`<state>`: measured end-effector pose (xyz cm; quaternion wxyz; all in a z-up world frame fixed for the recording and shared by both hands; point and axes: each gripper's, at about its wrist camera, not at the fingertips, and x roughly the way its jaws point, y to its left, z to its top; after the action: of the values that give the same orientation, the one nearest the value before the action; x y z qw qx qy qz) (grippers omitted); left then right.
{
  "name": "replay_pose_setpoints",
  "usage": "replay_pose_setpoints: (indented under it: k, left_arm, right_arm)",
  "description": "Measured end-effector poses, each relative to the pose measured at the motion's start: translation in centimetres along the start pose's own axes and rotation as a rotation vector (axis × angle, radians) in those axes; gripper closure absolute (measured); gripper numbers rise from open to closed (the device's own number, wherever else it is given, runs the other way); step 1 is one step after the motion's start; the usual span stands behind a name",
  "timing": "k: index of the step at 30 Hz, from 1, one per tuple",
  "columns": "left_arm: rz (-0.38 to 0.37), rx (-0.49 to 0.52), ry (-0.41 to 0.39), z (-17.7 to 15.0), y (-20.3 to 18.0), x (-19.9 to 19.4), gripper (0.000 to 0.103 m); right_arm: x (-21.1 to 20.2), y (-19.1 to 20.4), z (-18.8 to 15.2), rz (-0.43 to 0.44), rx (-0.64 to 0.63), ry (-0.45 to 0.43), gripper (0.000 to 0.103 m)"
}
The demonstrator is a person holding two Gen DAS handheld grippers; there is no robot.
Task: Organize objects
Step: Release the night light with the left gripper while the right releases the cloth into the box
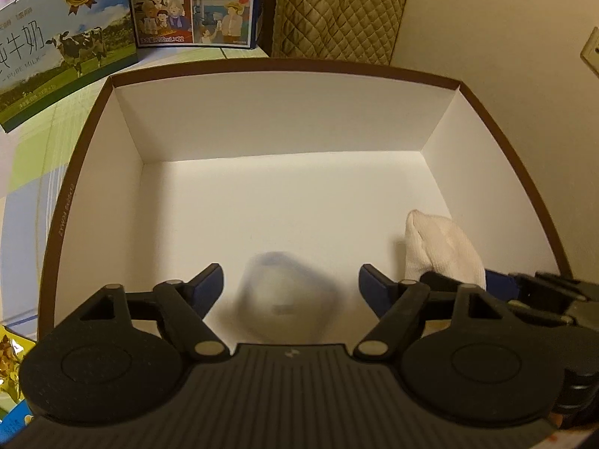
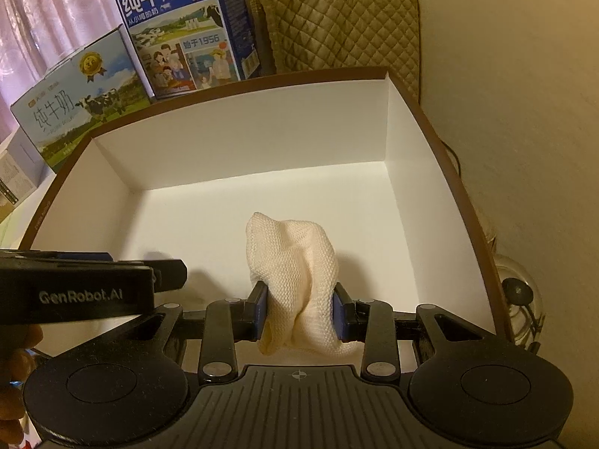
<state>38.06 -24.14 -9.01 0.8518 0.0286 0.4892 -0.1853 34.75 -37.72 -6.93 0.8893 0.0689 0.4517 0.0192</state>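
Upright, white sock [image 2: 295, 280] pinched in right gripper [image 2: 299, 312] jaws, toe up; left gripper [image 1: 291, 284] jaws spread.

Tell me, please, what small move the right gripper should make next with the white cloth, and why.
Probably open the right gripper and let the white knitted cloth drop. Its fingers are shut on the cloth, which already hangs inside the white box above the bare floor. The left gripper is open, with a blurred pale object between its fingers.
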Motion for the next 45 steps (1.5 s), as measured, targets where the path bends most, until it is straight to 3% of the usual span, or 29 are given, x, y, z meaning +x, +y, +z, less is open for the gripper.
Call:
replay_pose_setpoints:
  k: [6, 11, 16, 33, 45]
  left_arm:
    - [0.016, -0.006, -0.008, 0.2, 0.6, -0.5, 0.019]
    - [0.018, -0.014, -0.012, 0.2, 1.1, -1.0, 0.018]
    - [0.015, -0.008, -0.022, 0.1, 1.3, -1.7, 0.015]
    - [0.027, -0.024, -0.096, -1.1, 2.5, -6.4, 0.015]
    - [0.063, -0.052, -0.198, -4.5, 5.1, -13.7, 0.014]
  right_arm:
    - [-0.3, 0.2, 0.0, 0.027, 0.004, -0.004, 0.070]
    - [-0.7, 0.4, 0.1, -0.006, -0.004, -0.034, 0.051]
    - [-1.4, 0.8, 0.1, -0.002, -0.027, -0.076, 0.043]
    - [-4.4, 1.5, -0.8, 0.030, -0.057, -0.152, 0.041]
    - [-8.9, 4.5, -1.7, 0.089, -0.105, -0.227, 0.040]
